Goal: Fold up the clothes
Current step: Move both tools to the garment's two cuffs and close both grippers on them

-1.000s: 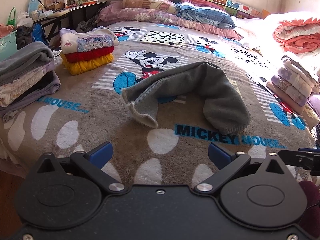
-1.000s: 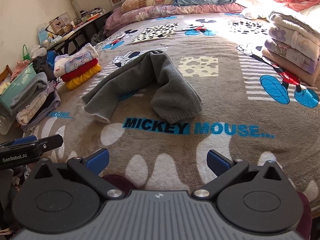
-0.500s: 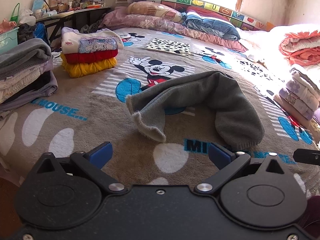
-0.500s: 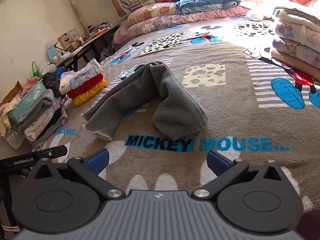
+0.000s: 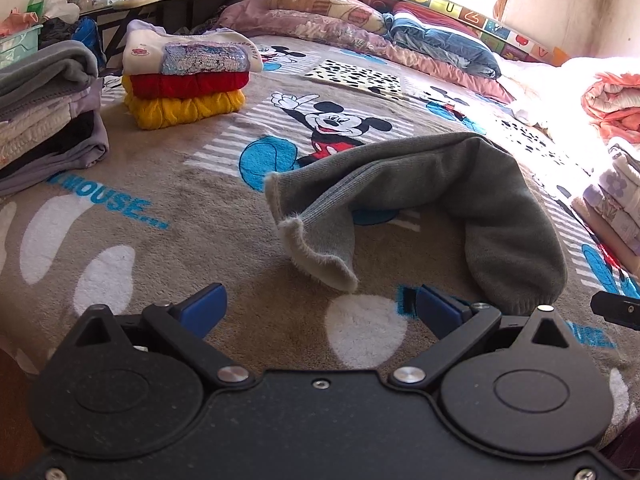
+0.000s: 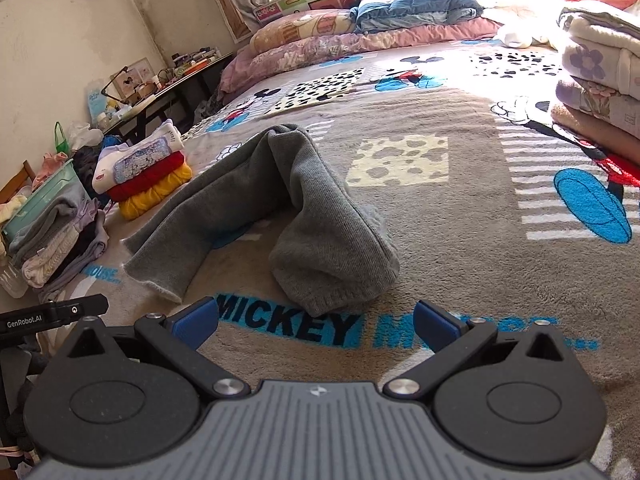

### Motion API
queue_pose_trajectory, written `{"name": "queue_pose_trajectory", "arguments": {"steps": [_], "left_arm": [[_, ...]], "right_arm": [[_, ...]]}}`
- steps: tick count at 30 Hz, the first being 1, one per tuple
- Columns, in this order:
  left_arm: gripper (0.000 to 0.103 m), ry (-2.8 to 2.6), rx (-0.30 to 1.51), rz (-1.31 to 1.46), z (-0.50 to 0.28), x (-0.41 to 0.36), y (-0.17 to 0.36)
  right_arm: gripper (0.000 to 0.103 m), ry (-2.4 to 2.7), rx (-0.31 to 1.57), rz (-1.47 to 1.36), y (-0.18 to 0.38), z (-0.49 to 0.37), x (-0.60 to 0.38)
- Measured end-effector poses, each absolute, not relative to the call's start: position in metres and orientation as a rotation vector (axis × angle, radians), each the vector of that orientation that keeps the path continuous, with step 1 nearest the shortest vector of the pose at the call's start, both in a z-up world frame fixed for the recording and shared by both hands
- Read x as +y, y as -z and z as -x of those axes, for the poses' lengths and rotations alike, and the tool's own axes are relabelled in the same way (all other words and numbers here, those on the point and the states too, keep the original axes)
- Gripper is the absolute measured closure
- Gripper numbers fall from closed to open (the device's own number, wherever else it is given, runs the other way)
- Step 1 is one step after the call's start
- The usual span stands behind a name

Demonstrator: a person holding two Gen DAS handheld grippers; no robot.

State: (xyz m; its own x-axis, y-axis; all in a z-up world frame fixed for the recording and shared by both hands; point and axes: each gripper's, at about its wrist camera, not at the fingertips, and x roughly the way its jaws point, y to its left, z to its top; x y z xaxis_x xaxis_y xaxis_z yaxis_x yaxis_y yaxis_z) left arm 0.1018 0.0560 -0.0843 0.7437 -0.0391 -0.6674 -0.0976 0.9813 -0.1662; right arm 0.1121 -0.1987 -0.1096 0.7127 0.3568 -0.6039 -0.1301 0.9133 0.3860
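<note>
A grey knit garment (image 5: 420, 184) lies bent in an arch on the Mickey Mouse blanket (image 5: 180, 216); it also shows in the right wrist view (image 6: 288, 208). My left gripper (image 5: 318, 310) is open and empty, just short of the garment's near left end (image 5: 320, 260). My right gripper (image 6: 316, 322) is open and empty, just short of the garment's near right end (image 6: 332, 280). Neither gripper touches the cloth.
A folded stack of white, red and yellow clothes (image 5: 184, 80) sits at the left, with a larger grey and white pile (image 5: 44, 112) nearer. Folded quilts (image 6: 600, 80) line the right side. Pillows (image 5: 360, 16) lie at the bed head. A cluttered desk (image 6: 160, 84) stands beyond the bed.
Both grippers have moved forward toward the grey garment, which now looks larger and closer. Both stay open. The garment has not moved.
</note>
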Motion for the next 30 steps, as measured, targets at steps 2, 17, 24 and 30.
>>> {"name": "queue_pose_trajectory", "arguments": {"steps": [2, 17, 24, 30], "left_arm": [[0.002, -0.039, 0.725, 0.2, -0.107, 0.059, 0.088], [0.02, -0.054, 0.673, 0.089, -0.153, 0.061, 0.112], [0.034, -0.052, 0.679, 0.068, -0.175, 0.057, 0.12], [0.079, -0.052, 0.685, 0.046, -0.181, 0.048, 0.12]], "right_arm": [[0.0, -0.27, 0.722, -0.353, 0.117, -0.119, -0.202], [0.022, -0.251, 0.71, -0.295, 0.153, -0.159, -0.197], [0.038, -0.245, 0.707, -0.312, 0.166, -0.173, -0.2], [0.048, -0.262, 0.71, -0.359, 0.172, -0.178, -0.204]]}}
